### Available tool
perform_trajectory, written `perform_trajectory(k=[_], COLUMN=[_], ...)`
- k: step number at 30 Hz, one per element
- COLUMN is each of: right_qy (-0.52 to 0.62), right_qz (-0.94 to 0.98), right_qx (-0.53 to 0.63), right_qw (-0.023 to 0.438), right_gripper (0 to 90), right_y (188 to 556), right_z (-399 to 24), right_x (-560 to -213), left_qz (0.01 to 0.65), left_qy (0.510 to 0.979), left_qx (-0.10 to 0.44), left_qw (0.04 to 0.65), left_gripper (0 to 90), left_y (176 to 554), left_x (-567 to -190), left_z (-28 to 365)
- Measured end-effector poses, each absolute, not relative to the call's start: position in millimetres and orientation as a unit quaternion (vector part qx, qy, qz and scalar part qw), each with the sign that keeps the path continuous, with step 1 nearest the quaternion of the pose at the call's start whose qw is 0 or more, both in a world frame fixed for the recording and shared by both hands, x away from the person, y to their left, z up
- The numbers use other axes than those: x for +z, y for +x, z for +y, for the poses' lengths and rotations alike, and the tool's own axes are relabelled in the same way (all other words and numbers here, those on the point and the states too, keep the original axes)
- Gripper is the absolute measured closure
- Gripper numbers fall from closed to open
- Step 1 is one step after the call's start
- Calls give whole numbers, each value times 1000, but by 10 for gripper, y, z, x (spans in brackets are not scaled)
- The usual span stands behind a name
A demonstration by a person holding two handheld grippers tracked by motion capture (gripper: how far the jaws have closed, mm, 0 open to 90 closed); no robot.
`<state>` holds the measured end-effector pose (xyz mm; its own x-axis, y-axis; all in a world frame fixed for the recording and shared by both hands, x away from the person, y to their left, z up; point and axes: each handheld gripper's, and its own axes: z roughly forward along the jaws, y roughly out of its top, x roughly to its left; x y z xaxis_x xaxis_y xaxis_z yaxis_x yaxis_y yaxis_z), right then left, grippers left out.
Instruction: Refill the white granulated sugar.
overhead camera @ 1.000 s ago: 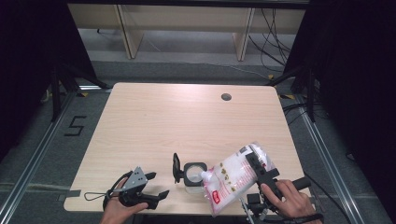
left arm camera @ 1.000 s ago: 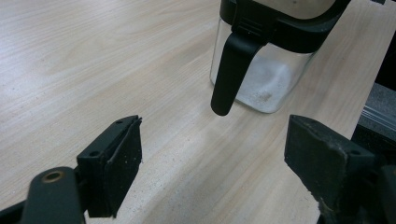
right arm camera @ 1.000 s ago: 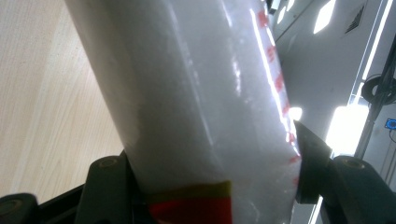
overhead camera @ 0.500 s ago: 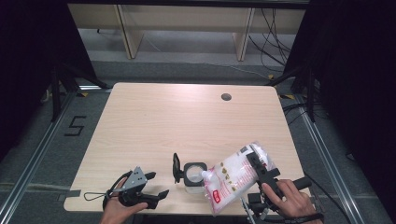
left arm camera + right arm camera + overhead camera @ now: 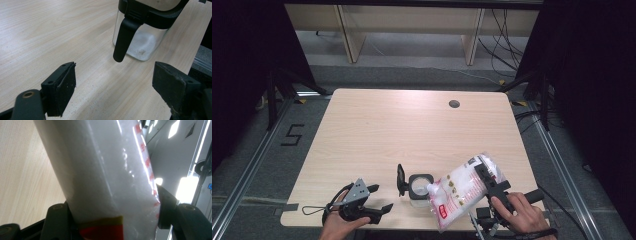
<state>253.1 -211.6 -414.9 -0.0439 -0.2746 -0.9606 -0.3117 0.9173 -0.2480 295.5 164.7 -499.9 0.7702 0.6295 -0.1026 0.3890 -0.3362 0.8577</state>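
- The table (image 5: pixel 377 130) is pale wood with rounded corners and a small dark hole (image 5: pixel 454 104) near its far edge; grey floor and metal rails lie around it, dark curtains stand at both sides, and wooden furniture legs stand beyond the far edge
- The jar (image 5: pixel 419 186), clear glass with a black rim and its lid flipped open to its left, stands close to the table's near edge
- Right of the jar, the right gripper (image 5: pixel 486 176) pinches a white bag (image 5: pixel 462 187) with red print; the bag is tilted, its low corner over the jar's mouth
- Left of the jar, the left gripper (image 5: pixel 379 198) sits at the near edge, jaws spread, nothing between them
- From the jar to the far edge and both side edges, the tabletop is open
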Motion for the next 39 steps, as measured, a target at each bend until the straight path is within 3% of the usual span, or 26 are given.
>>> perform_trajectory(k=[39], right_qy=[-193], right_qz=[723], right_qx=[22], right_qw=[663], right_gripper=[412], right_y=[2507], right_z=[-2129], right_x=[-4128], left_qz=[312], left_qy=[814], left_qx=[126], left_qw=[473], left_gripper=[185], left_y=[2966], left_x=[-4995], left_z=[1662])
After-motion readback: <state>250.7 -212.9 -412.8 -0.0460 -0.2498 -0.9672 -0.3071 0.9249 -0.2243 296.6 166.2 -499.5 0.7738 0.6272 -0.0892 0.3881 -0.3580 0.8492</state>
